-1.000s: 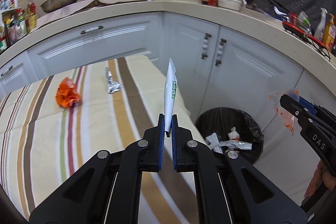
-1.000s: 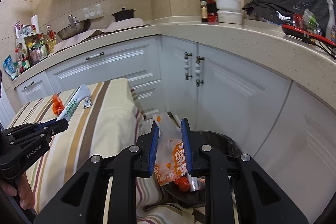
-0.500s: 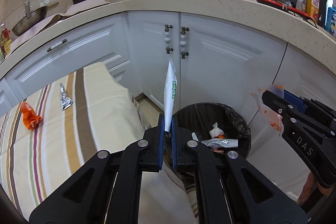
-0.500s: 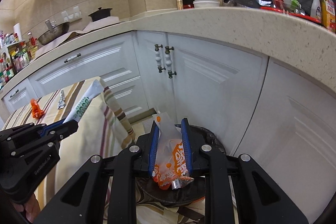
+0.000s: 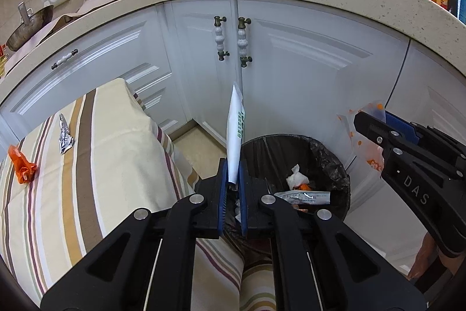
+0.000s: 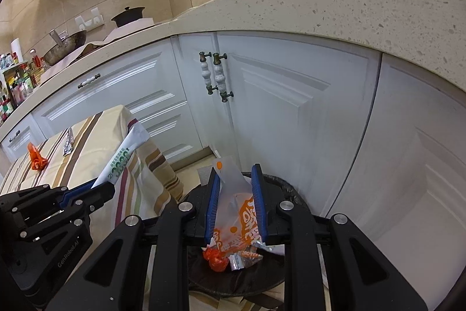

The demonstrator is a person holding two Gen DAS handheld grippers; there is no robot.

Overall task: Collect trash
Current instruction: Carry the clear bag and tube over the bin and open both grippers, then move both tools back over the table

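Left gripper (image 5: 233, 188) fingers clamped on white sachet (image 5: 235, 142) with green print, sachet standing upright between blue pads, beside rim of bin (image 5: 335, 159). Right gripper (image 6: 234, 200) fingers pinch translucent bag (image 6: 236, 212) with orange lettering — bag hangs directly over bin, lower end near trash inside. Writing: "DAS" on right gripper body, "GenRobot.AI" on left gripper body; bag lettering unreadable. Striped tabletop (image 5: 87, 165) carries crumpled orange wrapper (image 5: 21, 165) and foil wrapper (image 5: 64, 133) — well apart from both grippers.

Two held wrappers (image 5: 235, 136) (image 6: 233, 209), two on cloth (image 5: 21, 165) (image 5: 64, 133), perhaps.
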